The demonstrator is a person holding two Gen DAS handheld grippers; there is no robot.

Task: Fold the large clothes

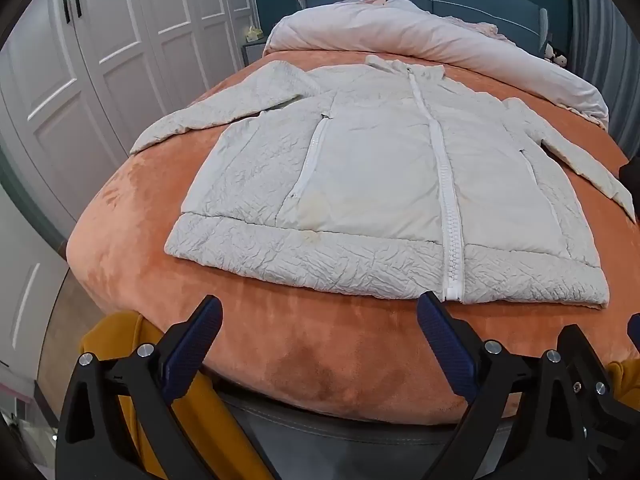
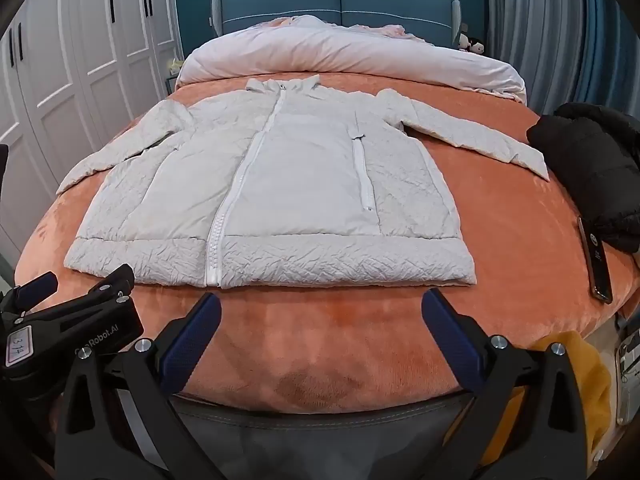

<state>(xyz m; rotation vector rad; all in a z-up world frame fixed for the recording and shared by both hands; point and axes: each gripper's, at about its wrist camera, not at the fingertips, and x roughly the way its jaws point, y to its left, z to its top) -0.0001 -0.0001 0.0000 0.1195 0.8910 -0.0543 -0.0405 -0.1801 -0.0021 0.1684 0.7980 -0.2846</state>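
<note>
Left tool (image 1: 320,316) and right tool (image 2: 322,312) gape wide, empty.

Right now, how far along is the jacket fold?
Done: the white jacket lies flat on the orange blanket, zipped, both sleeves spread out. In hand: nothing. The left hand-held gripper and right hand-held gripper are both open, short of the hem and apart from it. Left: all folds, sleeves and body. A black garment and a phone sit off to the right.
</note>
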